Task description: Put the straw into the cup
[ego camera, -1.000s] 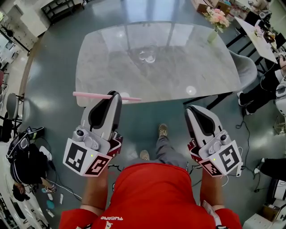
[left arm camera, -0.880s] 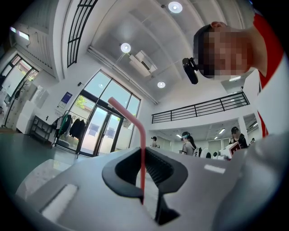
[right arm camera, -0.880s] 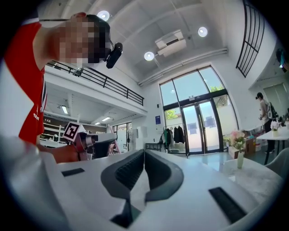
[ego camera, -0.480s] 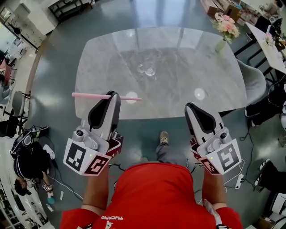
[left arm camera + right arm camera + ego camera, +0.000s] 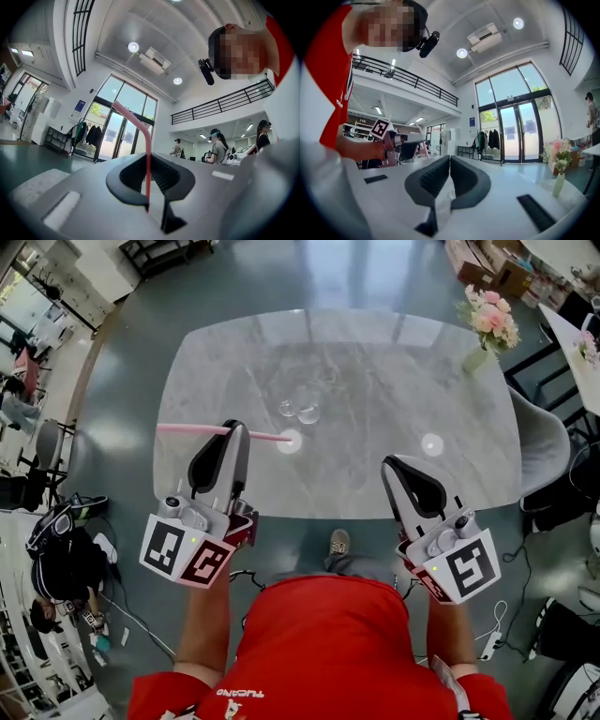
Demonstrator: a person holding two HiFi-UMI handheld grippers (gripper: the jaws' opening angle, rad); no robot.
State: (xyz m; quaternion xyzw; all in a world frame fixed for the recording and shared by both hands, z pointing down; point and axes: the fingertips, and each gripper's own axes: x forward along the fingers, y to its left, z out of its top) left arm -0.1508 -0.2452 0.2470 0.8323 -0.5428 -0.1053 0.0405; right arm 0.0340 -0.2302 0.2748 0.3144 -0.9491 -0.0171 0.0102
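Note:
My left gripper is shut on a pink bendy straw, which lies crosswise over the near left part of the marble table. In the left gripper view the straw rises from the jaws of the left gripper and bends left at its top. A clear glass cup stands on the table just beyond and to the right of the straw's right end. My right gripper hovers over the table's near right edge, shut and empty; in its own view the right gripper shows only a thin slit.
A vase of pink flowers stands at the table's far right corner, and the vase also shows in the right gripper view. A grey chair sits right of the table. People and equipment are on the floor to the left.
Both grippers have moved forward from the table's near edge to over its top. The straw has stayed in the left jaws and is closer to the cup.

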